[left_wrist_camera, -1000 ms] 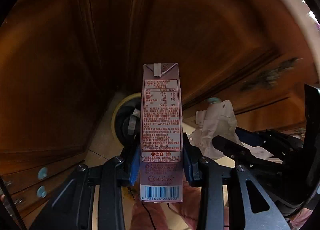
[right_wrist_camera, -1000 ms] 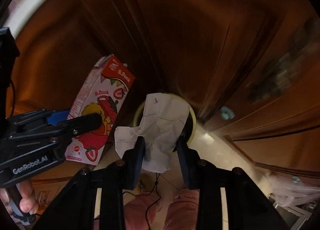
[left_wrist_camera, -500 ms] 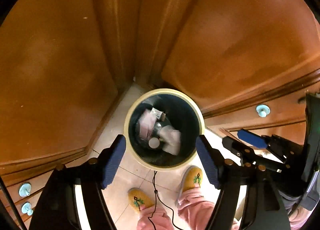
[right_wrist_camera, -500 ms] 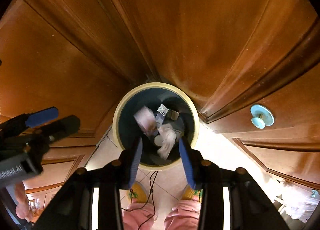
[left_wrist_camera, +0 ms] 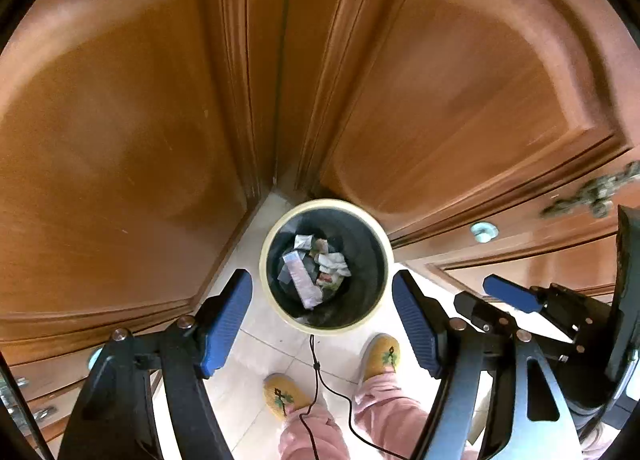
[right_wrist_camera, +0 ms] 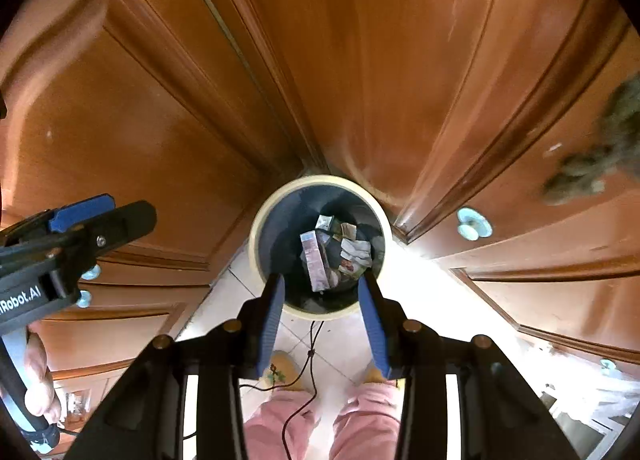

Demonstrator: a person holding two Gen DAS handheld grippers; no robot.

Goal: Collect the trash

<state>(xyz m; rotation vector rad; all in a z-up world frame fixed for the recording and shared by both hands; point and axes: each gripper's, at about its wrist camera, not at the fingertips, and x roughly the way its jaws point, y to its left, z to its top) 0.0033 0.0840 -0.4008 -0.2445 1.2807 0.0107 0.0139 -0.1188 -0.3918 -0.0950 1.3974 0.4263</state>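
Trash lies at the bottom of a round wastebasket [left_wrist_camera: 326, 326] with a cream rim and dark inner wall, standing on pale floor tiles in the corner where two brown wooden cabinet doors [left_wrist_camera: 120, 119] meet. Deep inside, the heap is small and partly in shadow: a long pinkish drink carton [left_wrist_camera: 301, 278] lies on its side, a crumpled white paper [left_wrist_camera: 332, 263] sits beside it, and a few other scraps under them are too small to identify. From the right wrist view the same carton [right_wrist_camera: 316, 262] and paper [right_wrist_camera: 355, 250] show between the fingers, and the near wall of the bin is cut off by them.

Both tools point steeply down over the bin. The left gripper [left_wrist_camera: 322, 326] has its blue ribbed pads set wide apart, with nothing between them but the bin far below. The right gripper [right_wrist_camera: 322, 324] stands at a narrower gap, likewise empty, pads touching nothing. Each tool also shows at the edge of the other's view, only partly in frame.

Yellow slippers [left_wrist_camera: 282, 396] and pink trouser legs [left_wrist_camera: 384, 412] of the person fill the lower edge, with a thin black cable [left_wrist_camera: 316, 372] hanging before them. Pale blue round knobs [right_wrist_camera: 472, 223] stud the glossy, panelled doors. A blurred grey-green mass [right_wrist_camera: 592, 163] at the right cannot be made out.
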